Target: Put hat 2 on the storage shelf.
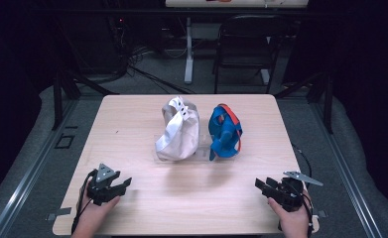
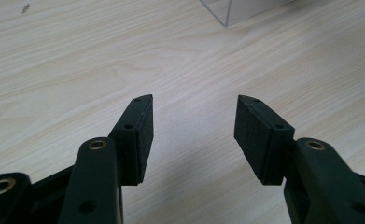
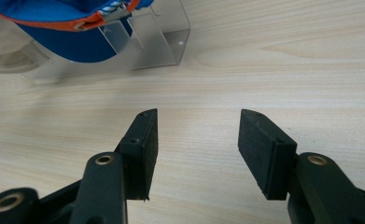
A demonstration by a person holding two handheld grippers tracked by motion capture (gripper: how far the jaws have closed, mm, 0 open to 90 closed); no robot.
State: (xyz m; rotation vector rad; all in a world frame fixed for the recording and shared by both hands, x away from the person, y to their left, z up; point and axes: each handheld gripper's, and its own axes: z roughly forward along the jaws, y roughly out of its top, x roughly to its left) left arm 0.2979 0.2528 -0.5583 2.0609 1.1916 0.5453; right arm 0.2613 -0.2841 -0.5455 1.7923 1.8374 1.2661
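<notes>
A white cap (image 1: pixel 177 130) and a blue cap with orange trim (image 1: pixel 225 132) sit side by side on a clear acrylic stand (image 1: pixel 201 151) in the middle of the wooden table (image 1: pixel 132 124). My left gripper (image 1: pixel 124 184) rests near the front left of the table, held by a hand, jaws open and empty (image 2: pixel 193 122). My right gripper (image 1: pixel 261 187) rests at the front right, also open and empty (image 3: pixel 198 134). In the right gripper view the blue cap (image 3: pixel 59 28) and the clear stand (image 3: pixel 157 42) lie ahead to the upper left. A corner of the stand (image 2: pixel 236 11) shows in the left gripper view.
A dark folding chair (image 1: pixel 246 44) and a white table leg (image 1: pixel 188 49) stand behind the table on a grey floor. Cables lie on the floor at the back left (image 1: pixel 132 64). Bare table surface lies between the grippers and the stand.
</notes>
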